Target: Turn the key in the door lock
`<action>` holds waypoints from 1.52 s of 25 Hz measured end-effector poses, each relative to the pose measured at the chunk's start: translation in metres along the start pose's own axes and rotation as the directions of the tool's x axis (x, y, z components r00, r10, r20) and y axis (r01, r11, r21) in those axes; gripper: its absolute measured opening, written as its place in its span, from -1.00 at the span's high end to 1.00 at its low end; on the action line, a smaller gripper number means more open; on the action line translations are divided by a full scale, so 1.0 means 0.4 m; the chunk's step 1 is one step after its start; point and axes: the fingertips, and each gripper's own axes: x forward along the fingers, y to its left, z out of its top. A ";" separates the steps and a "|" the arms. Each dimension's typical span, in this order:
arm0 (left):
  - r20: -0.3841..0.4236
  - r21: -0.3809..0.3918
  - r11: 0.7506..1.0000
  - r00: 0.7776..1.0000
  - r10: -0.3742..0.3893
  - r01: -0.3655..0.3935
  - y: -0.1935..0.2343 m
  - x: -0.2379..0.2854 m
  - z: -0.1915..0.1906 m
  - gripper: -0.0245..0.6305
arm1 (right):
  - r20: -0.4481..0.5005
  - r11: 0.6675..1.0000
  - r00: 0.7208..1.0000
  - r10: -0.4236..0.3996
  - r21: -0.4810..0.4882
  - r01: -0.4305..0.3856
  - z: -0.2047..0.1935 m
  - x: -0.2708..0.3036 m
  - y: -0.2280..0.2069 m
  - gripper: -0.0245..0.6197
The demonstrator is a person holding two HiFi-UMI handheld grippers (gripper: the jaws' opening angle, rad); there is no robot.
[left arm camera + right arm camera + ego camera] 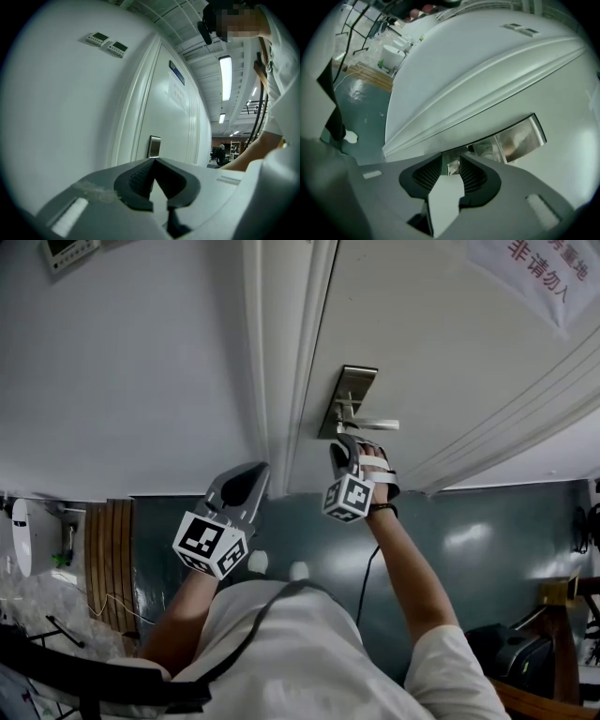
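Observation:
A steel lock plate (354,381) with a lever handle (375,425) sits on the white door (450,343). My right gripper (349,442) is up against the plate just below the handle. In the right gripper view the small metal key (453,166) stands between the jaws of that gripper (451,159), in front of the plate (520,138). A thin gap shows on each side of the key, so the jaws are open around it. My left gripper (246,479) hovers by the door frame, shut and empty (153,160), with the plate (154,146) ahead of it.
The white door frame (281,362) runs between the door and a plain wall (122,362). A sign with red print (539,268) hangs on the door. Two small wall panels (108,42) sit high on the wall. The person's arms and torso fill the lower head view.

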 end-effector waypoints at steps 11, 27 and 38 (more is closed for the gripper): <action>0.012 0.007 1.000 1.000 -0.023 0.023 0.001 0.000 0.021 0.91 | 0.255 0.773 0.960 -0.116 0.631 -0.075 0.115 -0.200 -0.049 0.78; 0.046 0.032 0.997 0.997 -0.068 0.066 -0.030 0.023 0.068 0.91 | 0.375 0.416 0.867 -0.329 0.881 -0.223 0.178 -0.446 -0.159 0.87; 0.051 0.046 0.996 0.995 -0.083 0.081 -0.033 0.039 0.080 0.91 | 0.354 0.355 0.866 -0.352 0.907 -0.227 0.154 -0.441 -0.176 0.90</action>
